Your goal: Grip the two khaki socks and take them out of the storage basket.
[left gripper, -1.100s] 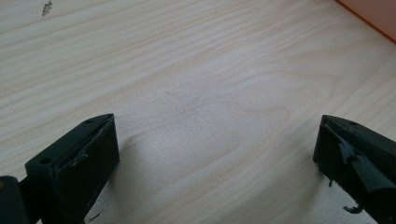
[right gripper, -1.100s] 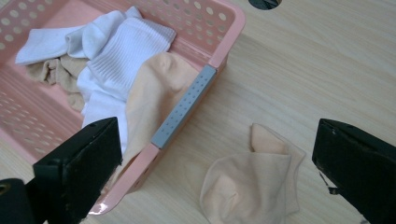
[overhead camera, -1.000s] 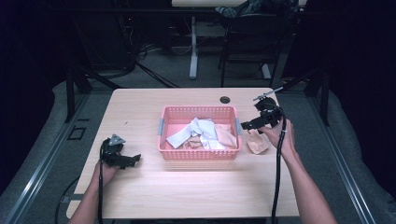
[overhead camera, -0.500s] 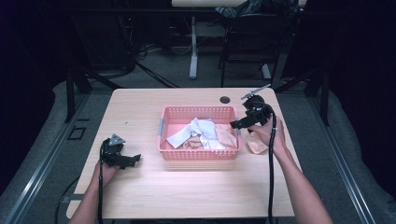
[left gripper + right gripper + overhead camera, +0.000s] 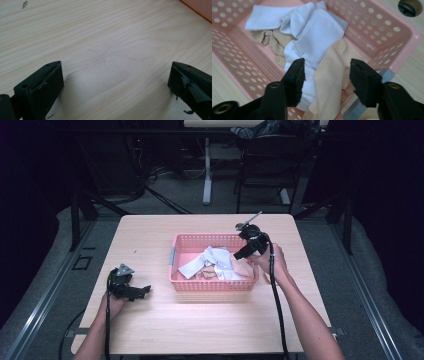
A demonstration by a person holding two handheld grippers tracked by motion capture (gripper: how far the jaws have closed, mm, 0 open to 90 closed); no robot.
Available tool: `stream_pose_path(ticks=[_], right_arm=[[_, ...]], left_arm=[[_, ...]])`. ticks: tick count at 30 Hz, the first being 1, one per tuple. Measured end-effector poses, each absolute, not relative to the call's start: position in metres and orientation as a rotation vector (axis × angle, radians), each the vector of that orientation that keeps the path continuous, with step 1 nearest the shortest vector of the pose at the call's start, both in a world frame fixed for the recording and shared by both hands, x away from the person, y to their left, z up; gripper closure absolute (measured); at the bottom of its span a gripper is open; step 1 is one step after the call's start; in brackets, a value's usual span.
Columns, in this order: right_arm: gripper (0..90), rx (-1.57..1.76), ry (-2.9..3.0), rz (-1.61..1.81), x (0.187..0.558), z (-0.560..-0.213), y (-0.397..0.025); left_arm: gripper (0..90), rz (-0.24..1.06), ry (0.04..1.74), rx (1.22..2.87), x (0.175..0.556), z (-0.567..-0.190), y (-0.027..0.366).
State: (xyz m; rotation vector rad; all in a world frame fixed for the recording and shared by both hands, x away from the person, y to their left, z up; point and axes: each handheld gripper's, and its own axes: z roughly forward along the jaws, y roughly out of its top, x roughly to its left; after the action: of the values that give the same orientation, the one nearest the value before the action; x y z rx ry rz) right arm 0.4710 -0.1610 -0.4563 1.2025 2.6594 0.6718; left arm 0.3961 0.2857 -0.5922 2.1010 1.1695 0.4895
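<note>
A pink perforated basket [image 5: 181, 240] stands mid-table, holding white socks [image 5: 210, 257] and tan ones. In the right gripper view a ribbed white sock [image 5: 317, 35] lies on the pile, and a beige sock [image 5: 329, 85] drapes over the basket's near corner. My right gripper [image 5: 327, 72] hovers open just above that beige sock, its jaws on either side of it but apart from it. The high view shows the right gripper [image 5: 240, 254] over the basket's right end. My left gripper [image 5: 144, 291] rests open on bare wood left of the basket, with nothing between its fingers [image 5: 42, 85].
A black round grommet hole [image 5: 409, 7] sits in the table [image 5: 150, 240] just behind the basket's far right corner. A basket corner [image 5: 200, 7] shows at the edge of the left gripper view. Dark floor, cables and chair legs surround the table.
My right gripper carried the beige sock leftward from the table beside the basket to over the basket's right end, and its jaws now stand apart. The left gripper has stayed put.
</note>
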Motion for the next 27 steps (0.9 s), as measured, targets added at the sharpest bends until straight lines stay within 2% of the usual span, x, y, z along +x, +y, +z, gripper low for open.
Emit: stream_pose_path(ticks=[6, 19, 27], right_arm=[[58.7, 1.204, 2.693, 0.574, 0.475, -0.479, -0.152], [59.8, 1.265, 2.652, 0.466, 0.48, -0.495, -0.153], [64.5, 1.257, 2.68, 0.445, 0.476, -0.502, -0.149]], left_arm=[[0.1, 0.491, 1.166, 2.102, 0.396, -0.592, 0.286], [0.1, 0.489, 1.168, 2.104, 0.396, -0.592, 0.286], [0.1, 0.491, 1.166, 2.103, 0.396, -0.592, 0.286]])
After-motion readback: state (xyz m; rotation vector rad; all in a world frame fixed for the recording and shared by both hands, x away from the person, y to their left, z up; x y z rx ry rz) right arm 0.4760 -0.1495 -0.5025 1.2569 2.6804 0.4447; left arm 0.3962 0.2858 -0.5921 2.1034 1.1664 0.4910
